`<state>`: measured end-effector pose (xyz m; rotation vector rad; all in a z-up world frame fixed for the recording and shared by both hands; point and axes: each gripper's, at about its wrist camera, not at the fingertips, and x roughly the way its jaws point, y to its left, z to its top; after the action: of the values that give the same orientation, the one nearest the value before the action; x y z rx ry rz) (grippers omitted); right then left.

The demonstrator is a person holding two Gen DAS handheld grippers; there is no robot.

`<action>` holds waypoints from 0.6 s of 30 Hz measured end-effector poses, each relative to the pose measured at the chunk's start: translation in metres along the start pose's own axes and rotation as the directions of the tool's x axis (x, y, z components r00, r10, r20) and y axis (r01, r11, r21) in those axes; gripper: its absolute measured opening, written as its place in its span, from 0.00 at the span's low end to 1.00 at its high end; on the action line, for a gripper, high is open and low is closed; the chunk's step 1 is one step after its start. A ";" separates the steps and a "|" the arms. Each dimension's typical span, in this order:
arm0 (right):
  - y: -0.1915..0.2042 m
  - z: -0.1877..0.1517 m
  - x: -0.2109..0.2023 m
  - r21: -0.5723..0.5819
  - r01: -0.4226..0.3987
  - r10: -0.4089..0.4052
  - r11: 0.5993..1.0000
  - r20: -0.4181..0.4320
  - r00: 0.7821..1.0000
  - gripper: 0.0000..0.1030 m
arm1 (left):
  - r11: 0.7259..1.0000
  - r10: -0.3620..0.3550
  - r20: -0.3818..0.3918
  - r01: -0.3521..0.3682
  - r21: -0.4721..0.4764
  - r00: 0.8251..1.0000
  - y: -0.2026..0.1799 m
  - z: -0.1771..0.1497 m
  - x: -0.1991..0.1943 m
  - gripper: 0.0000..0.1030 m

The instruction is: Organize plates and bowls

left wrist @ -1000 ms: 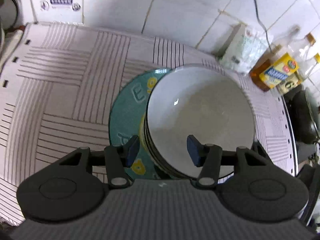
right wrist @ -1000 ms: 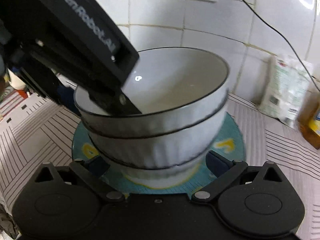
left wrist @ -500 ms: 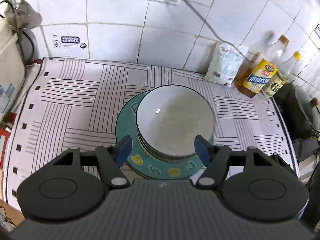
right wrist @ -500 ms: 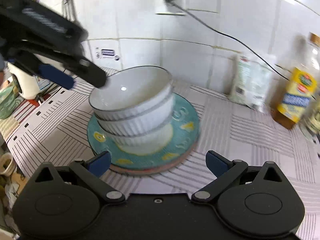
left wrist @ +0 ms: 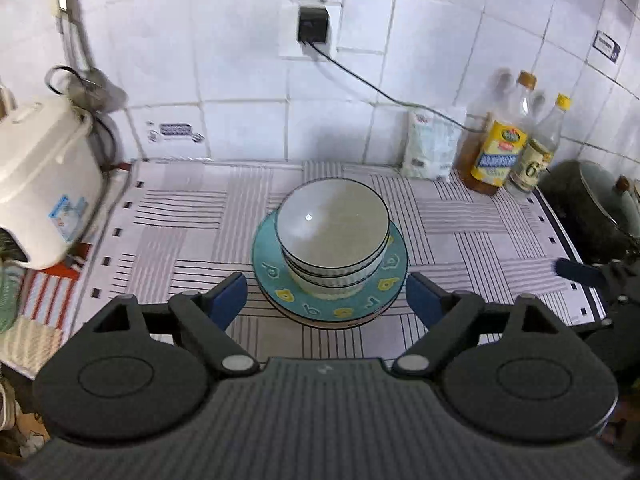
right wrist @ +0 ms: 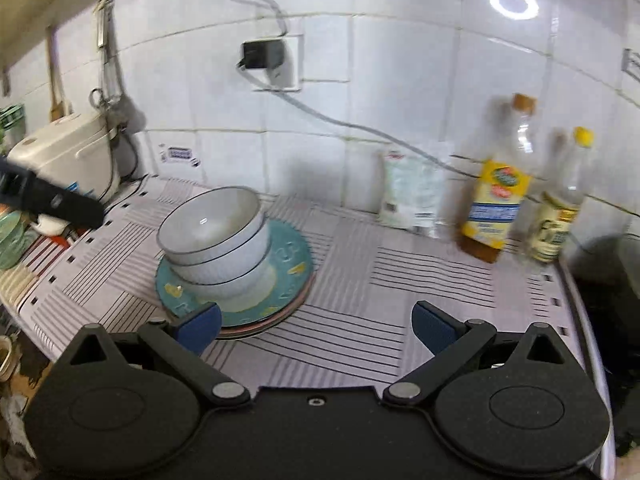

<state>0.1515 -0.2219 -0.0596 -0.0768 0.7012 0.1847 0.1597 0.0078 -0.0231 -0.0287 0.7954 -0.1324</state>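
Both tongs empty. Left tongs [left wrist: 326, 298] stand wide, blue pads well apart, jaws having just been opening, nothing between them; they hang above the desk [left wrist: 460, 216] with the dish stack beyond and between the fingertips, no contact. Right tongs [right wrist: 316, 330] likewise spread wide, nothing gripped, the stack ahead and to the left of them, clear of the pads. Task items: white bowls [left wrist: 333, 236] with dark rims, nested one inside another, sit upright on a teal plate [left wrist: 280, 296] with yellow markings; a pinkish rim of another plate shows just under the teal one. Exact bowl count hard to tell, seems to be three. Stack rests near the middle of the striped mat [left wrist: 180, 240] covering the desk. Rice cooker [left wrist: 40, 184] at left edge. Against the tiled wall at right: a white packet [left wrist: 432, 148], an oil bottle [left wrist: 500, 148] with yellow label, a second bottle [left wrist: 538, 152] just beside it. Dark wok [left wrist: 592, 208] at far right. Wall socket [left wrist: 314, 26] above with cord trailing rightward.
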 end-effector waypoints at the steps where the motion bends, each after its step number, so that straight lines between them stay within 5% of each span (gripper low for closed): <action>1: 0.000 0.003 -0.007 0.005 0.021 -0.021 1.000 -0.001 1.000 1.00 | 1.000 0.008 0.008 -0.008 0.001 1.000 -0.001 -0.002 -0.006 0.86; 7: 0.005 0.014 -0.051 -0.023 0.125 -0.125 0.992 -0.005 0.992 1.00 | 1.000 0.016 0.033 -0.017 0.011 0.999 -0.013 -0.014 -0.040 0.93; 18: 0.002 0.015 -0.114 0.056 0.126 -0.125 0.990 -0.013 0.992 1.00 | 0.995 0.085 0.011 -0.086 0.045 0.996 -0.022 -0.033 -0.083 0.95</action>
<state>0.0750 -0.2343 0.0253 -0.0678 0.7087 0.0437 0.0766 -0.0030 0.0147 0.0473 0.7835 -0.0691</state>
